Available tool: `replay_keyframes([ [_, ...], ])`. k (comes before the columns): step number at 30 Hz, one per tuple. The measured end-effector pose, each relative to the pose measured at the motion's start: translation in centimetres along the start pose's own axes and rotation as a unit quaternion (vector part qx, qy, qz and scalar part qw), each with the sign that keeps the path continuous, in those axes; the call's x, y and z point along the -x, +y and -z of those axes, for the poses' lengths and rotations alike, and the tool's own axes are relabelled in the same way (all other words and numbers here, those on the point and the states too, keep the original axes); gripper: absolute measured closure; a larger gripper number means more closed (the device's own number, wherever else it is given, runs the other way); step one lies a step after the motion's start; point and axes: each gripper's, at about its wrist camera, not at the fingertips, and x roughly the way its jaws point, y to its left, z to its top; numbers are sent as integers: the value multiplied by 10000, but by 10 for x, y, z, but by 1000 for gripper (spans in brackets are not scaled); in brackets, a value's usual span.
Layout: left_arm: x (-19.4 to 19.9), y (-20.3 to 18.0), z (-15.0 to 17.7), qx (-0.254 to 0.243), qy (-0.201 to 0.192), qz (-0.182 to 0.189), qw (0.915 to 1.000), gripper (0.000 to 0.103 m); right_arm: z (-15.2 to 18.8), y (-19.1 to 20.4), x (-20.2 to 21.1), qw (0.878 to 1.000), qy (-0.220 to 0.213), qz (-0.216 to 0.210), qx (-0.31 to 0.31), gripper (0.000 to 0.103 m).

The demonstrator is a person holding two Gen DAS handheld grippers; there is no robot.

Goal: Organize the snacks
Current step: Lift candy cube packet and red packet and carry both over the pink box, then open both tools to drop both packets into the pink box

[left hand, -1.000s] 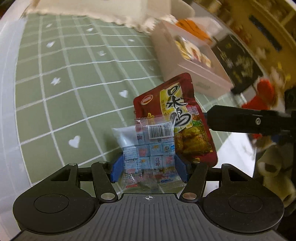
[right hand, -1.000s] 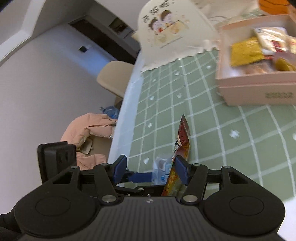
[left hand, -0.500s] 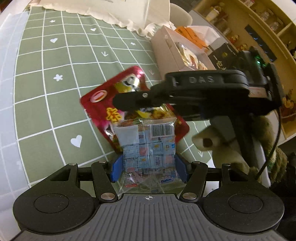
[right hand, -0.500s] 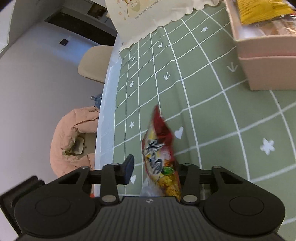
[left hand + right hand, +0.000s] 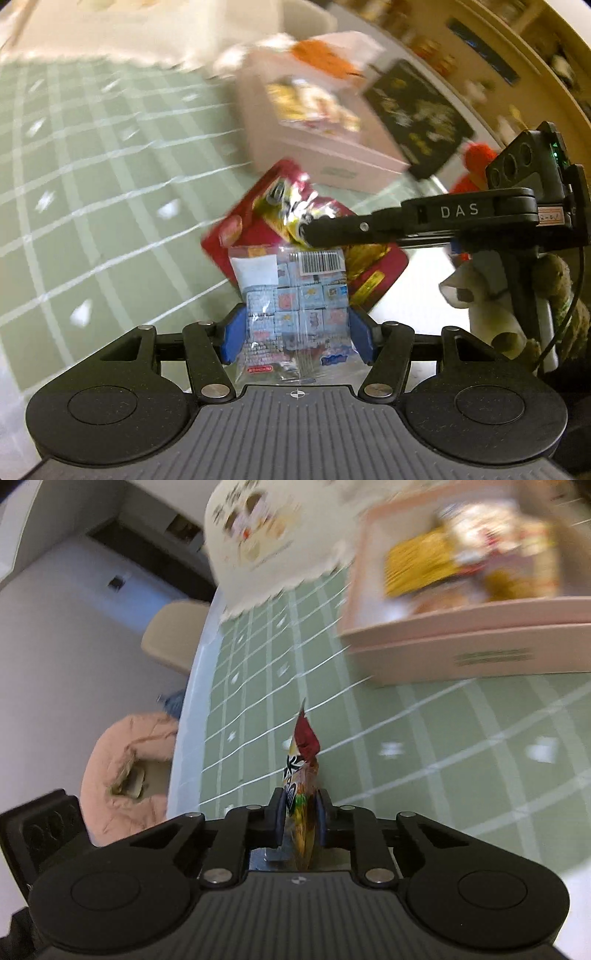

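Tongs on the left (image 5: 295, 330) stood wide, their blue pads (image 5: 233, 334) pressed on the two sides of a clear bag (image 5: 291, 295) of small blue cubes with a barcode near its top. That bag rose straight ahead of the left tongs, lifted off the bench (image 5: 92, 192). Just behind it, and partly hidden by it, hung a red pouch (image 5: 255, 229), tilted, its crinkled top pinched by the right tongs (image 5: 314, 230), which reached in from the right side as a long black arm marked DAS.

From the right wrist view the right tongs (image 5: 302, 819) were nearly closed, narrow, clamped on the pouch (image 5: 303, 768) edge-on, so that it stood up thin between the pads with its red tip pointing away. Below and beyond both tongs lay a green cloth (image 5: 424, 738) with white grid lines and small white shapes, covering the bench. To the left of the right tongs the bench edge dropped to a floor with a pink cushion (image 5: 125, 768) and a beige chair (image 5: 173, 635).

Farther ahead, well apart from both tongs, a pink box (image 5: 317, 147) sat on the cloth, open, holding yellow and pale packets, all blurred. Past it a cream bag (image 5: 266, 535) with a cartoon print stood at the far end. Right of the left tongs, plush toys (image 5: 491, 306) sat off the bench edge, with a dark printed sheet (image 5: 417, 118) beside the box.
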Motion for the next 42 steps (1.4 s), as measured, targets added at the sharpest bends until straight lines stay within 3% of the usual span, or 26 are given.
replay_keyframes([
  [2,-4,-14,-6,-264,74,-6,9996,39,3,-9,21,9998,-185,29,-108,88],
  [5,-15,-18,-8,-281,240,-121,9992,39,8,-13,45,9987,-411,217,-190,90],
  [8,-29,-9,-3,-184,443,-403,9980,39,14,-3,63,9965,-587,560,176,90],
  [12,-34,-3,2,-103,457,-397,9981,39,30,22,58,9897,-435,984,949,84],
  [16,-36,-4,1,-189,435,-442,9979,39,36,32,44,9888,-168,872,1200,70],
  [24,-38,-16,6,-559,379,-630,9957,39,36,-4,5,9925,445,997,548,70],
  [26,-38,-16,6,-553,371,-640,9957,39,37,-13,4,9948,485,837,309,71],
  [33,-37,-14,5,-453,367,-596,9965,39,35,-11,14,9969,305,678,268,81],
  [42,-24,-23,-6,-531,185,-465,9973,39,20,2,59,9937,-298,930,548,84],
])
